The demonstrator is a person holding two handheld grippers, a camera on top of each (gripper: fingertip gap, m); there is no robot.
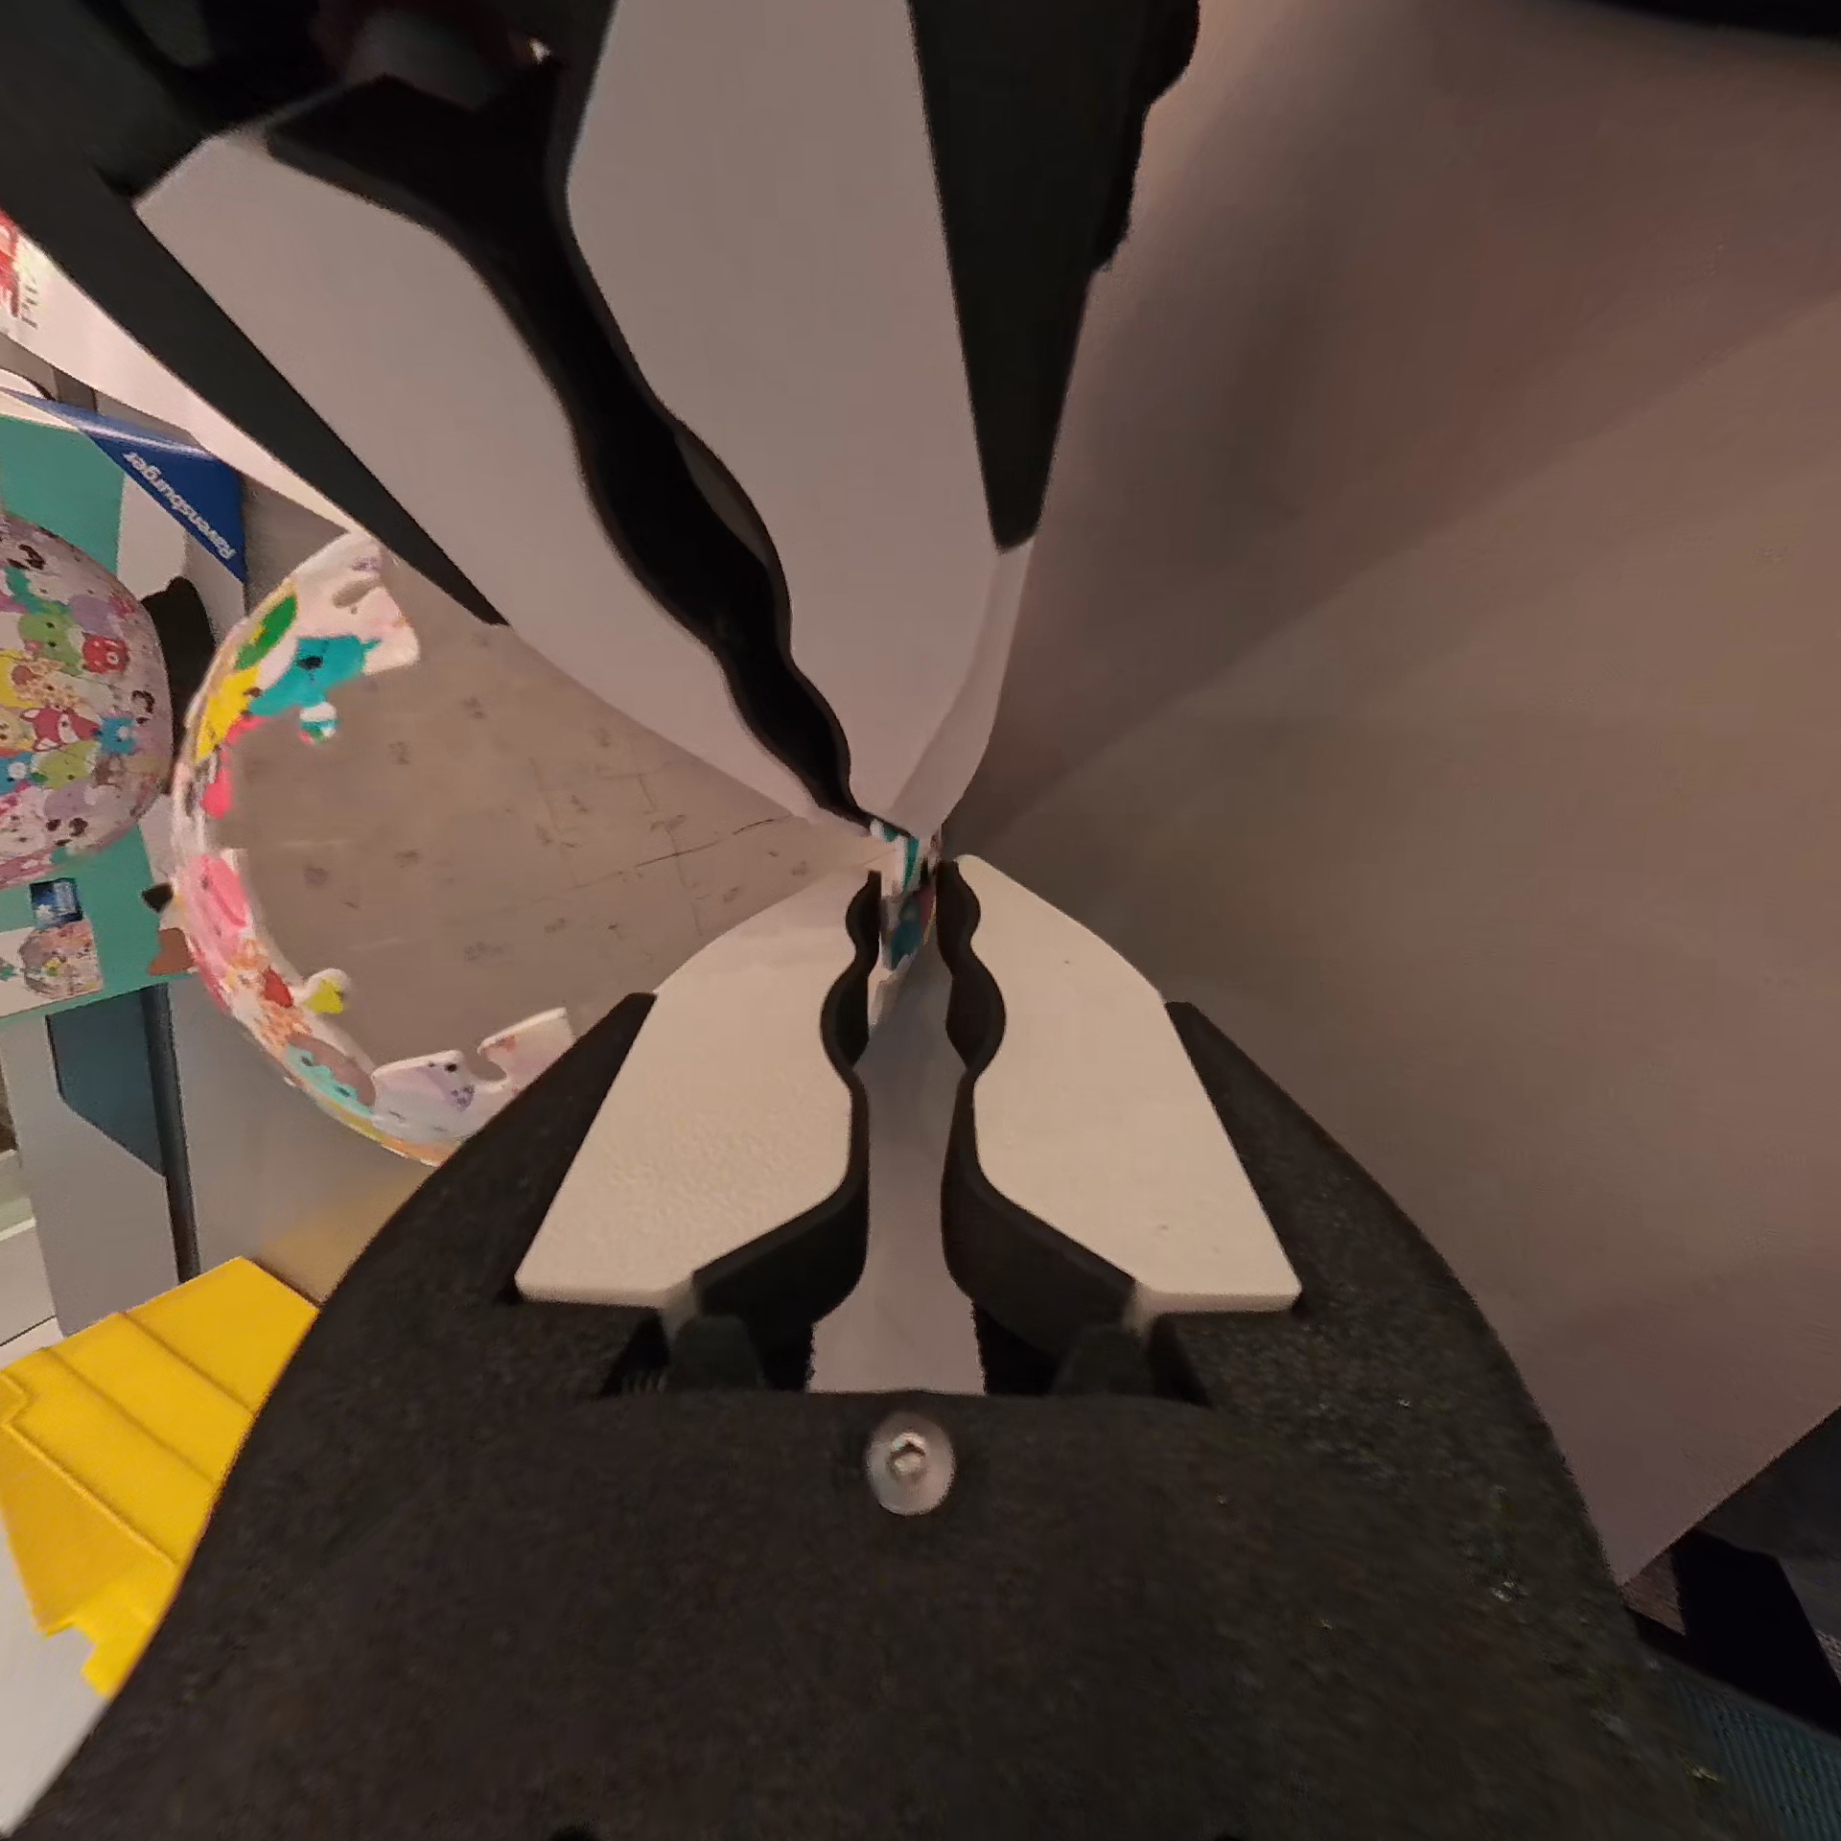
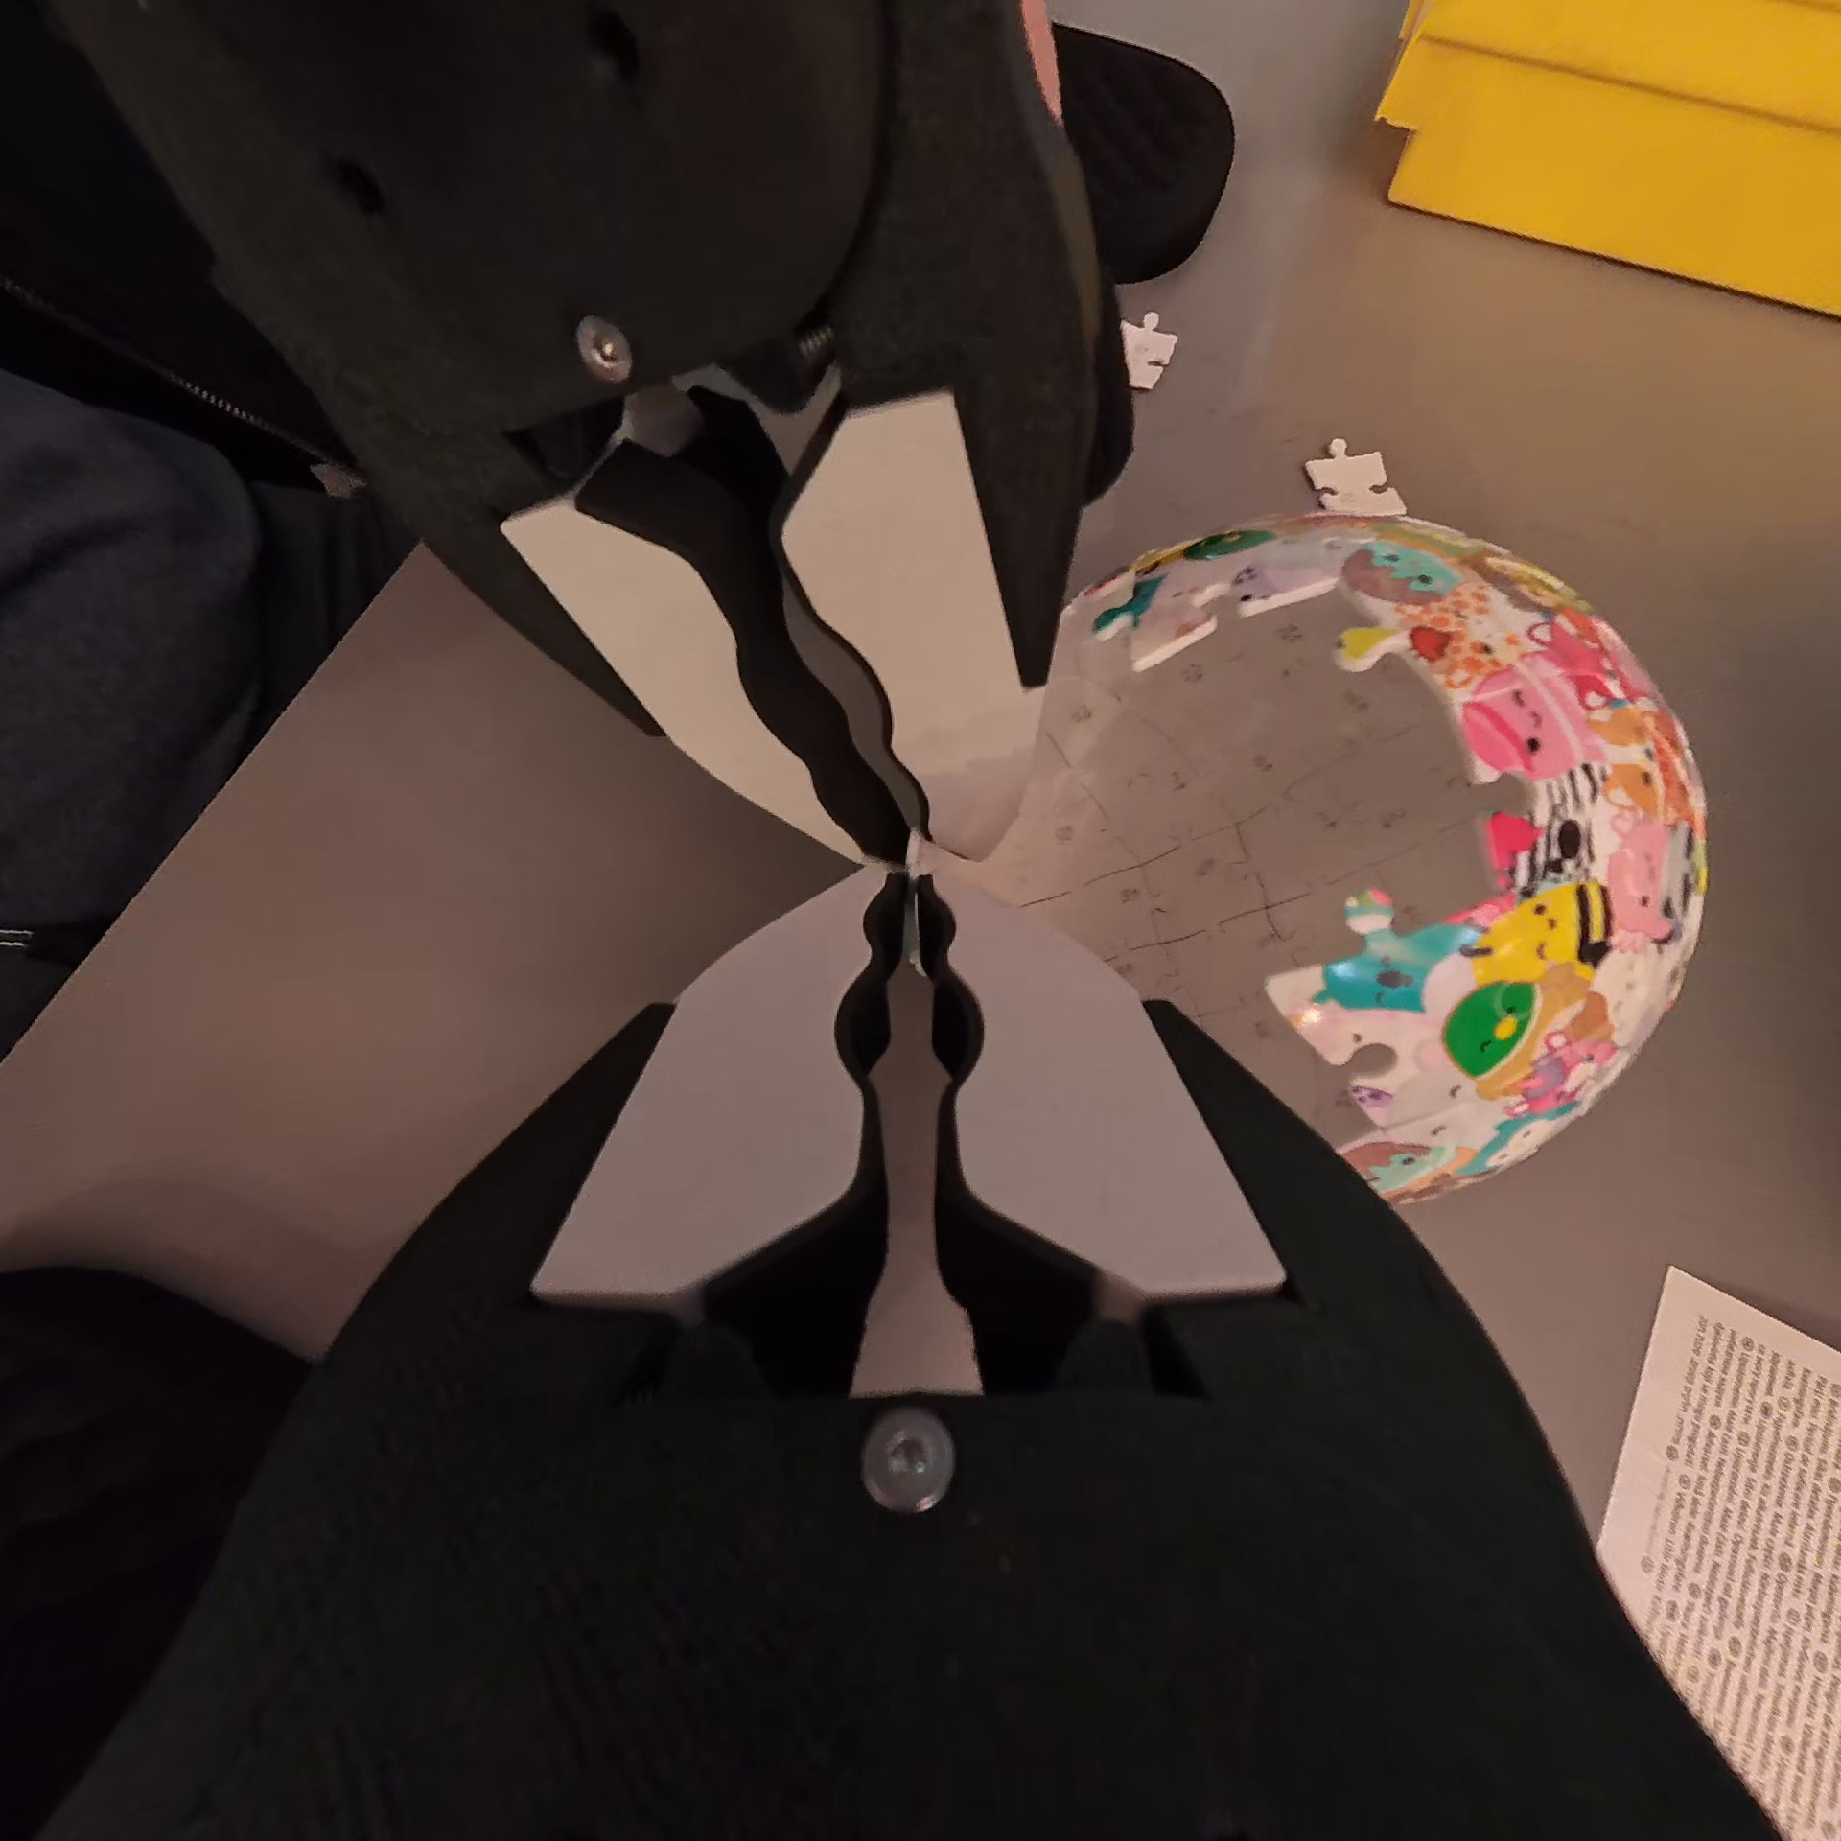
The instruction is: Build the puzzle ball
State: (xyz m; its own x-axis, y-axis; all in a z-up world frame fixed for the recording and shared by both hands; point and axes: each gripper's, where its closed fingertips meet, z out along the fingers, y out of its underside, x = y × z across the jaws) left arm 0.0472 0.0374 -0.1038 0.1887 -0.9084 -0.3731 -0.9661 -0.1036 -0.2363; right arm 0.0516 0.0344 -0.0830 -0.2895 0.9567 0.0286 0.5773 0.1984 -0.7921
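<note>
The half-built puzzle ball (image 1: 289, 897) is an open, colourful shell with a grey numbered inside. It lies on the grey table, left of the grippers in the left wrist view and right of them in the right wrist view (image 2: 1554, 847). My left gripper (image 1: 907, 877) is shut on a small colourful puzzle piece (image 1: 902, 926). My right gripper (image 2: 909, 897) meets it tip to tip and is shut on the same piece, seen edge-on (image 2: 913, 862). Both are held above the table, beside the ball's open side.
Two loose white puzzle pieces (image 2: 1151, 349) (image 2: 1355, 478) lie beyond the ball. A yellow box (image 2: 1614, 149) is at the far right. The puzzle's teal box (image 1: 80, 747) stands behind the ball. A printed leaflet (image 2: 1743, 1554) lies near right. A person's dark clothing (image 2: 100, 598) is past the table edge. Both grippers' tips are close together, under 4 cm apart.
</note>
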